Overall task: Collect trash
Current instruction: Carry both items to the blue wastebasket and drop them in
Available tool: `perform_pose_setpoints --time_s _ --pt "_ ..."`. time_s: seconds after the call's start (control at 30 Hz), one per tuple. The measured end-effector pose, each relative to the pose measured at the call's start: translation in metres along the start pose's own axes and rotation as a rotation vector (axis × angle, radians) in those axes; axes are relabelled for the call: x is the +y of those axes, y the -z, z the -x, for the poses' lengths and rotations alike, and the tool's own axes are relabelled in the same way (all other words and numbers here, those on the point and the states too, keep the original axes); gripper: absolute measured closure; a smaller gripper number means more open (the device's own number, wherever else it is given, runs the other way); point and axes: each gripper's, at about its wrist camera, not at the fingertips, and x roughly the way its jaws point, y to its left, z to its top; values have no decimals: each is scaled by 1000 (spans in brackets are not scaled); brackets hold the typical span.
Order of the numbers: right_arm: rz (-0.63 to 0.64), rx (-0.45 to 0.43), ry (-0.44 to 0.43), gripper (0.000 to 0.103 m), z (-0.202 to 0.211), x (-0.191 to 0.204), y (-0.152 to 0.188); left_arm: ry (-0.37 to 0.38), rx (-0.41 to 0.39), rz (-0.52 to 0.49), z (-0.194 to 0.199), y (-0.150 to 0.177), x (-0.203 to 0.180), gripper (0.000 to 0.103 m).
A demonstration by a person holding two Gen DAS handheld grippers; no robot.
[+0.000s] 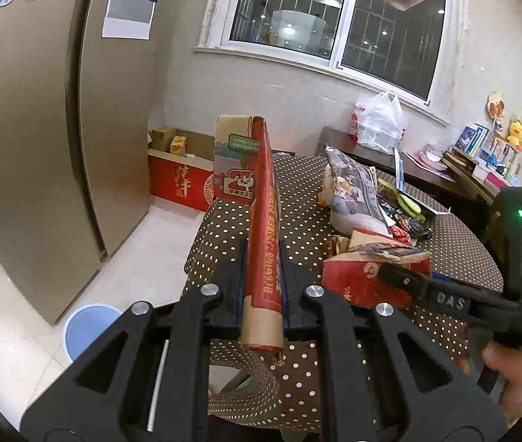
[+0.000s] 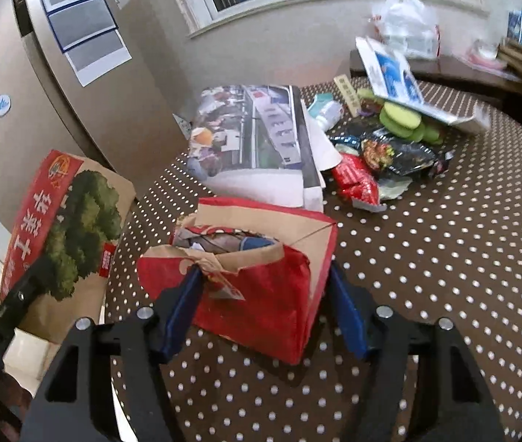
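My left gripper (image 1: pixel 263 263) is shut on a flat red-and-brown paper bag (image 1: pixel 257 199), holding it upright over the table's left edge; the same bag shows at the left of the right wrist view (image 2: pixel 65 228). My right gripper (image 2: pixel 264 287) is open, its blue pads on either side of a torn red paper bag (image 2: pixel 261 276) that sits on the polka-dot table (image 2: pixel 445 276). That torn bag also shows in the left wrist view (image 1: pixel 364 276), with the right gripper (image 1: pixel 401 276) at it. Behind it lie a printed paper bag (image 2: pixel 257 140), a red wrapper (image 2: pixel 357 180) and dark snack wrappers (image 2: pixel 401 154).
A blue bin (image 1: pixel 87 328) stands on the floor below left of the table. A red cardboard box (image 1: pixel 180 180) sits by the wall. Green sponges (image 2: pixel 404 121), a blue-and-white carton (image 2: pixel 393 70) and a white plastic bag (image 2: pixel 404 18) lie at the table's far side. A cabinet (image 1: pixel 21 147) stands left.
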Motion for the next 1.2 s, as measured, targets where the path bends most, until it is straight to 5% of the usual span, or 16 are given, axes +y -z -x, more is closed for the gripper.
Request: perform_pose_setpoints --time_s 0.27,0.5,1.03,1.2 --pt "80 -126 23 38 40 43 17 11 -14 42 16 0 22 89" --pt "205 -146 -46 38 29 126 18 -106 -43 94 36 3 84 89" --pt "388 12 -225 37 -115 315 57 -472 93 296 15 40 282 89" --pt "410 64 -232 25 -174 353 60 -544 141 353 -1 48 323 89"
